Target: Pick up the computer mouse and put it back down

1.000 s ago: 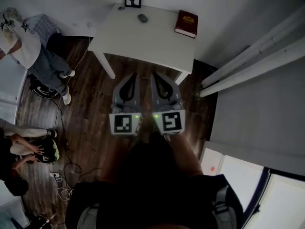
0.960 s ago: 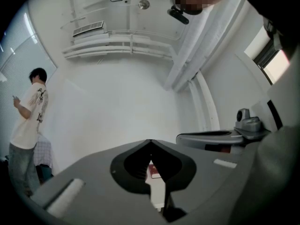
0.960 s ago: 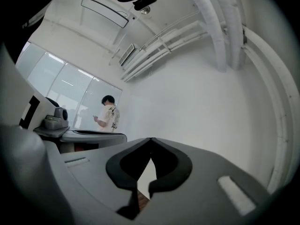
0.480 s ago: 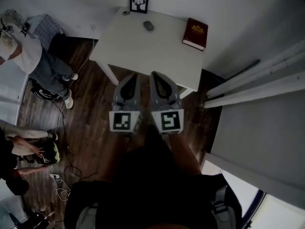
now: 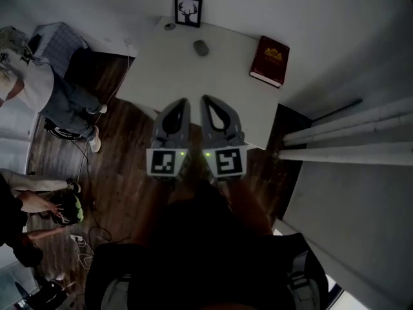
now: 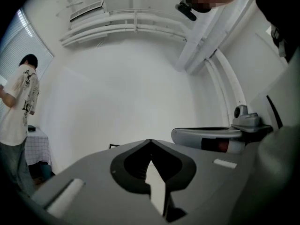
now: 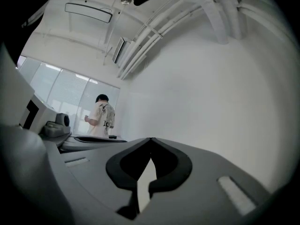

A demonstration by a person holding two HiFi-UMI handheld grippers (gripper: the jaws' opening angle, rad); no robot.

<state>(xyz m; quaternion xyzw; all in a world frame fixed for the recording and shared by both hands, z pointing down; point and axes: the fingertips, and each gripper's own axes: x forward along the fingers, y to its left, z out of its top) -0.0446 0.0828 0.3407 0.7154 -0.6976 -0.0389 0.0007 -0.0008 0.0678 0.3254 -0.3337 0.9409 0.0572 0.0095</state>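
A small grey computer mouse lies near the far edge of a white table. Both grippers hover side by side over the table's near edge, well short of the mouse. My left gripper is shut with nothing in it, and so is my right gripper. In the left gripper view the left gripper shows its jaw tips meeting against the white wall, with the other gripper at the right. The right gripper view shows the right gripper with tips closed too. The mouse is hidden in both gripper views.
On the table stand a framed deer picture at the back, a small round object beside it and a dark red book at the right. A person stands left on the wooden floor; cables trail there. White pipes run right.
Both grippers have moved forward from over the floor to above the table's near edge. The table and mouse sit nearer and lower in the head view. Jaws stayed shut.
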